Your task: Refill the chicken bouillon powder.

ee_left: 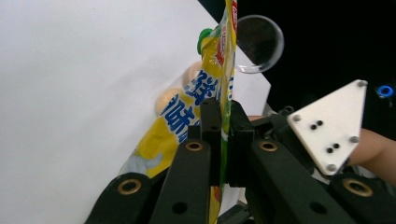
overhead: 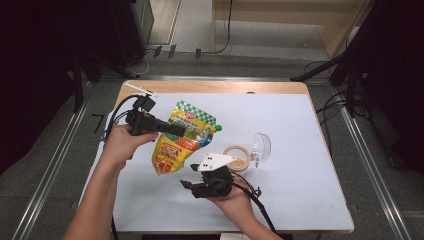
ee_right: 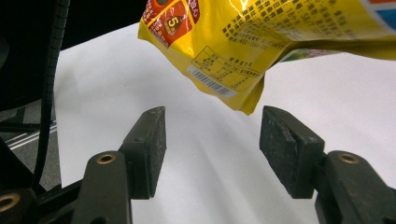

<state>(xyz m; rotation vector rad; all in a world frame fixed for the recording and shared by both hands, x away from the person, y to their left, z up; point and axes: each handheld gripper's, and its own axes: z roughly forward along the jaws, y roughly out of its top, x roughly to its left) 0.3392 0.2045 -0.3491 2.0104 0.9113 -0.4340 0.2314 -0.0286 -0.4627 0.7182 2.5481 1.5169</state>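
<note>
A yellow spouted pouch point(overhead: 181, 142) with a green cap point(overhead: 218, 127) hangs tilted above the white table mat point(overhead: 300, 165). My left gripper point(overhead: 176, 130) is shut on the pouch's edge; in the left gripper view its jaws pinch the pouch point(ee_left: 212, 93) between them. My right gripper point(overhead: 186, 184) is open, below and in front of the pouch's lower corner. In the right gripper view the pouch point(ee_right: 261, 37) hangs just above and beyond the open pads point(ee_right: 152, 144), apart from them.
A tan round container point(overhead: 237, 156) sits on the mat right of the pouch, with a clear lid point(overhead: 261, 146) tipped up beside it. The wooden table edge point(overhead: 210, 86) runs along the back. Dark stands and cables flank the table.
</note>
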